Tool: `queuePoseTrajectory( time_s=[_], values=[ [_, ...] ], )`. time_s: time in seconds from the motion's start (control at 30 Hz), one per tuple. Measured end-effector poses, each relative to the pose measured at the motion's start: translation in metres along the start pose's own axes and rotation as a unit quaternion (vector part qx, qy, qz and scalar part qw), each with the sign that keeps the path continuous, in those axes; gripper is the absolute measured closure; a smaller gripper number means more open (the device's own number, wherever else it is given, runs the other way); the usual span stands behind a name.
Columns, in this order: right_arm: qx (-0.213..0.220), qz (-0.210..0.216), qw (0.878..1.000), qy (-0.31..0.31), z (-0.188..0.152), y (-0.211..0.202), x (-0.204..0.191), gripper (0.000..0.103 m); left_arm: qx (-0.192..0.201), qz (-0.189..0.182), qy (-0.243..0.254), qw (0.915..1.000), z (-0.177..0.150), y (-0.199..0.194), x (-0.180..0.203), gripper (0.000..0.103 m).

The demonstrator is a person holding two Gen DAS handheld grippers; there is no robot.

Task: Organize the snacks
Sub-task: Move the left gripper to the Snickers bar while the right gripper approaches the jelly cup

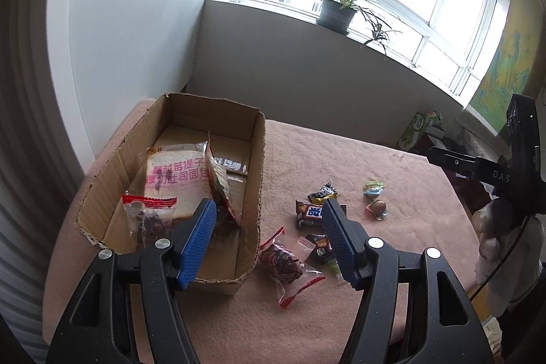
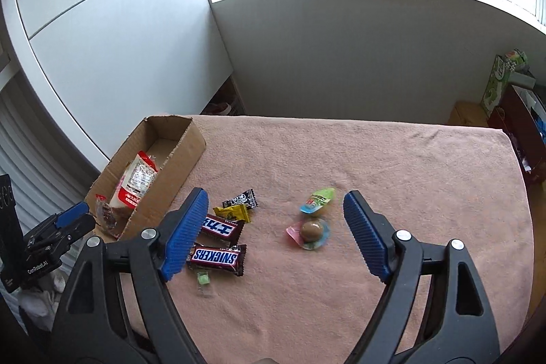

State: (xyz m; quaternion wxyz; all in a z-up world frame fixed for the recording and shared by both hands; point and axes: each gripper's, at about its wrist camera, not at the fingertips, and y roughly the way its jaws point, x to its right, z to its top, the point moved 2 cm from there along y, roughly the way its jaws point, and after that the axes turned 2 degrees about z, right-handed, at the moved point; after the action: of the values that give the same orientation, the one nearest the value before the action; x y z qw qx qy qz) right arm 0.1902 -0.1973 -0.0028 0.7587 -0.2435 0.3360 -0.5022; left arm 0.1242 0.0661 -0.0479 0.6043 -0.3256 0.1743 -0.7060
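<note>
The left black gripper with blue ribbed pads [image 1: 269, 237] is held above the surface, tilted down, its two fingers spread wide with nothing between them. The right black gripper with the same blue ribbed pads [image 2: 273, 234] is also spread wide and holds nothing, hovering and pointing forward and down.

Blue ribbed fingers [image 2: 187, 234], a brown Snickers bar [image 2: 216, 258], pink cloth [image 2: 375, 159], tan cardboard box [image 2: 186, 147].
</note>
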Motion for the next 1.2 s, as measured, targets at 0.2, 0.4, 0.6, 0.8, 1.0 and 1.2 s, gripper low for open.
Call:
queuePoseTrajectory(
  time_s=[0.2, 0.4, 0.6, 0.8, 1.0, 1.2],
  values=[
    [-0.016, -0.006, 0.999, 0.049, -0.02, 0.003, 0.049, 0.019, -0.033, -0.021, 0.024, 0.9989, -0.011, 0.021, 0.032, 0.039],
    [-0.044, 0.004, 0.997, 0.058, -0.031, 0.023, 0.063, 0.019, -0.071, -0.035, 0.068, 0.9946, -0.023, 0.046, 0.063, 0.039],
    [-0.06, 0.015, 0.996, 0.061, -0.037, 0.041, 0.062, 0.019, -0.132, -0.052, 0.087, 0.9861, -0.025, 0.082, 0.077, 0.039],
    [-0.074, 0.029, 0.995, 0.066, -0.035, 0.059, 0.062, 0.019, -0.167, -0.042, 0.088, 0.9811, -0.021, 0.108, 0.077, 0.039],
    [-0.091, 0.043, 0.992, 0.078, -0.033, 0.074, 0.062, 0.019, -0.202, -0.045, 0.109, 0.9721, -0.029, 0.127, 0.088, 0.039],
    [-0.096, 0.046, 0.992, 0.07, -0.031, 0.077, 0.058, 0.019, -0.208, -0.04, 0.135, 0.968, -0.037, 0.126, 0.096, 0.039]
  ],
)
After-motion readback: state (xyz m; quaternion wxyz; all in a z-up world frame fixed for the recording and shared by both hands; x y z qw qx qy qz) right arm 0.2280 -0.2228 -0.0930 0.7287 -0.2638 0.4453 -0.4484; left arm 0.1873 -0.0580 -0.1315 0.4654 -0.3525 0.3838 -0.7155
